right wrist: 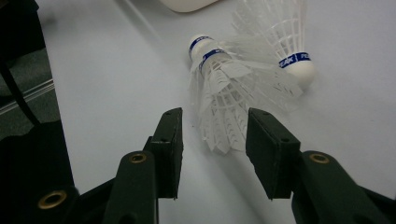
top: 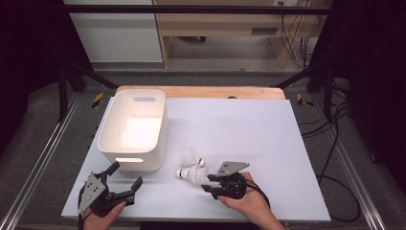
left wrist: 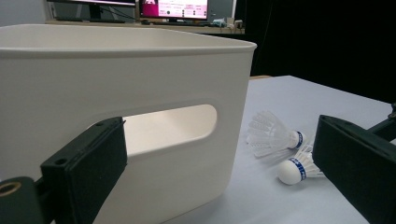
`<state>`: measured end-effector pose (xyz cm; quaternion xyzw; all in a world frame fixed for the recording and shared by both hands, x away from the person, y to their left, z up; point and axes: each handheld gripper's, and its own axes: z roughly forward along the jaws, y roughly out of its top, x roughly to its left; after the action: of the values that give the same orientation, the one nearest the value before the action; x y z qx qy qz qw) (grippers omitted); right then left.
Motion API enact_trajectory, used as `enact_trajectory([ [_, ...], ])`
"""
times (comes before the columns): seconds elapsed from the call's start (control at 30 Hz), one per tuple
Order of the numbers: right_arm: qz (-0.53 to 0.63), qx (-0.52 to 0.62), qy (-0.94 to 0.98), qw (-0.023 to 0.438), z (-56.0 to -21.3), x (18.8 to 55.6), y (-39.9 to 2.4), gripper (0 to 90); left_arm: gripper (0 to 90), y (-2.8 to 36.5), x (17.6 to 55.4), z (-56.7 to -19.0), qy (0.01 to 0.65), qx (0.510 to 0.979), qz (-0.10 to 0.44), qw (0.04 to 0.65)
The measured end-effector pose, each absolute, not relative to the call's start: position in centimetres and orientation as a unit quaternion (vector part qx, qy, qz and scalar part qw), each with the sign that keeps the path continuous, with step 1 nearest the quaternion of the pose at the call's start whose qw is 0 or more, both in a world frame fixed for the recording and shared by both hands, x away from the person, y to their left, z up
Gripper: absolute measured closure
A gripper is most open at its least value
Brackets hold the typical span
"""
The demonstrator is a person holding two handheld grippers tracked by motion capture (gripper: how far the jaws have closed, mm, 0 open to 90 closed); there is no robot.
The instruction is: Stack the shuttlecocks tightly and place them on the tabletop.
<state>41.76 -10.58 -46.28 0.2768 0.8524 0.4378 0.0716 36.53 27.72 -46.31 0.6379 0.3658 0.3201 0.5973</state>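
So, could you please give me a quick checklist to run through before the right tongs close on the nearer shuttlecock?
1. Right tongs open: ok, jaws apart, pads pressing on nothing.
2. Nearer shuttlecock lined up: ok, its skirt's edge lies between the jaw tips, cork pointing away.
3. Second shuttlecock out of the grasp: cannot tell, its skirt overlaps the nearer one's.
4. White bin ready: ok, upright beside the shuttlecocks, nothing visible inside.
5. Left tongs out of the way: ok, open, by the bin's near wall, holding nothing.
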Motion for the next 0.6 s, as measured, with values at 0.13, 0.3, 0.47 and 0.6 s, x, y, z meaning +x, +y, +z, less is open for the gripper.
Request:
enact_trajectory([
  [0.13, 0.443, 0.280, 0.848, 0.082, -45.6, 41.9, -11.2, 57.2, 3.2, 27.7, 36.5, -46.3, 0.366, 0.638, 0.320, 0.597],
  [0.3, 0.449, 0.285, 0.842, 0.093, -44.5, 42.3, -11.7, 57.3, 3.2, 27.7, 36.5, -46.3, 0.366, 0.637, 0.320, 0.597],
  [0.47, 0.454, 0.291, 0.836, 0.103, -43.7, 42.9, -11.9, 55.7, 3.2, 27.7, 36.5, -46.3, 0.366, 0.637, 0.320, 0.598],
  [0.6, 0.455, 0.299, 0.832, 0.107, -43.3, 43.5, -12.0, 53.3, 3.2, 27.7, 36.5, -46.3, 0.366, 0.637, 0.320, 0.598],
])
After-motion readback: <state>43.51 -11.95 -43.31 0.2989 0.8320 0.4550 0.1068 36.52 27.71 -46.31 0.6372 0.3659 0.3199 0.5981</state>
